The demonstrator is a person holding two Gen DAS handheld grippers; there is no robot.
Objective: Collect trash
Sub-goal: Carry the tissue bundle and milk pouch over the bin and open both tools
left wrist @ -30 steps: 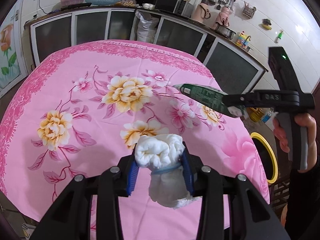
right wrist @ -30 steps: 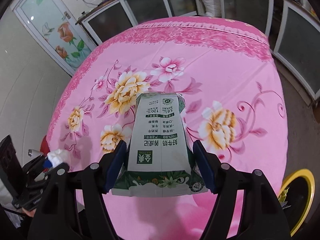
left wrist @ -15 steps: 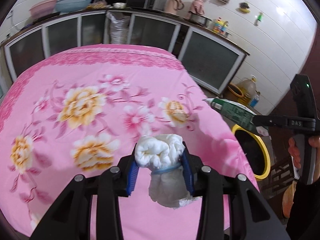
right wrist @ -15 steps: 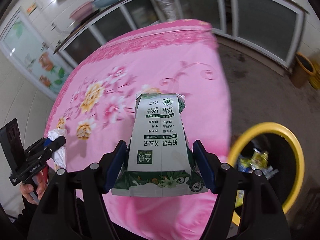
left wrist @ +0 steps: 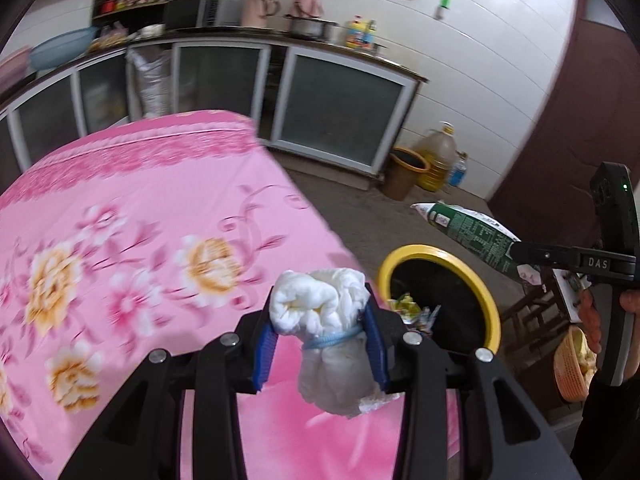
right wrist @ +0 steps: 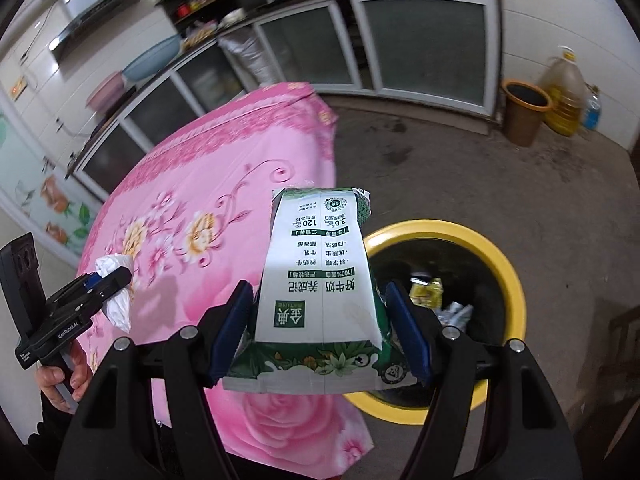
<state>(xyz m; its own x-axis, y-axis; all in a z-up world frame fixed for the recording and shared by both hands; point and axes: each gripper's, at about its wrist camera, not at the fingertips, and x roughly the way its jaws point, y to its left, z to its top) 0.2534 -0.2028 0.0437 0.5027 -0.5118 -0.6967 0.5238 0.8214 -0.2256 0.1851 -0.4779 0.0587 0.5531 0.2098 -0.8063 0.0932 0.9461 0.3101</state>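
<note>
Currently left gripper (left wrist: 320, 340) clenched on white tissue wad (left wrist: 320, 312), above pink tablecloth (left wrist: 120, 220) edge. Right gripper (right wrist: 320, 328) clamps green-white milk pouch (right wrist: 320, 272), yellow-rimmed bin (right wrist: 508, 264) just beyond its jaws, wrappers inside.

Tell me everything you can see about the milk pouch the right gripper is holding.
The milk pouch is a flat, soft-looking pack, white on its face with green bands, a flower print along its near end and Chinese lettering that reads upside down from the wrist view. The right gripper is shut on its near end, a blue pad against each side edge. It juts forward in the air, touching nothing else, partly over the yellow-rimmed bin. In the left view it appears slim and tilted.
</note>
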